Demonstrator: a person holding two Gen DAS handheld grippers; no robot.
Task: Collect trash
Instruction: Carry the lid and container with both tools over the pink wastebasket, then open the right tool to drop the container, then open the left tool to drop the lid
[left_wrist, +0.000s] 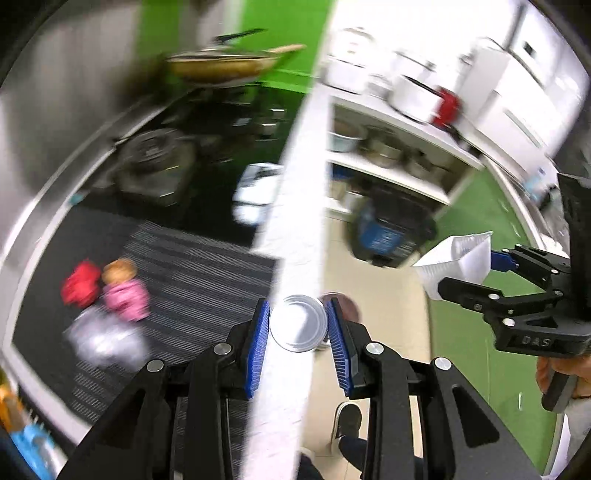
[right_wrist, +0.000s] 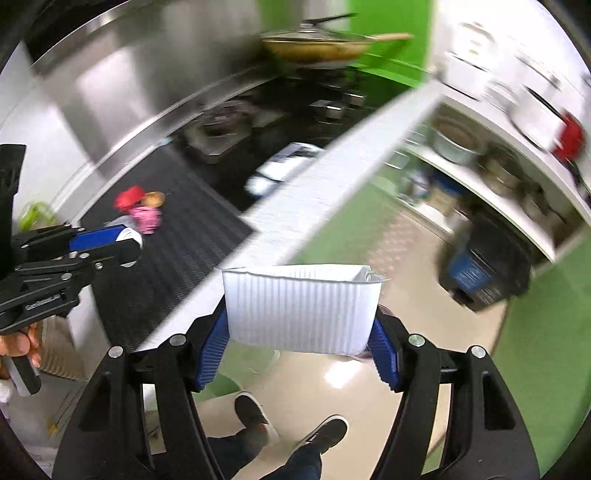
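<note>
Black worktop (left_wrist: 207, 221) with white front edge (left_wrist: 295, 229), blurred throughout. On it lay a ribbed dark mat (left_wrist: 199, 280), bearing a red item (left_wrist: 80, 282), a pink packet (left_wrist: 127, 299) and a clear crumpled wrapper (left_wrist: 103, 339). Beyond sat a gas burner (left_wrist: 157, 157), a lidded wok (left_wrist: 221, 64) and a white object (left_wrist: 256, 194) near the edge. Below, beige floor (left_wrist: 384, 295) carrying a dark bin (left_wrist: 391, 229).

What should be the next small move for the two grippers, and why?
Probably carry both pieces on toward the dark bin with the blue label on the floor under the shelves. The left gripper is shut on a small round can, and the right gripper clamps a white ribbed tub. Both are already off the counter, above the floor.
</note>
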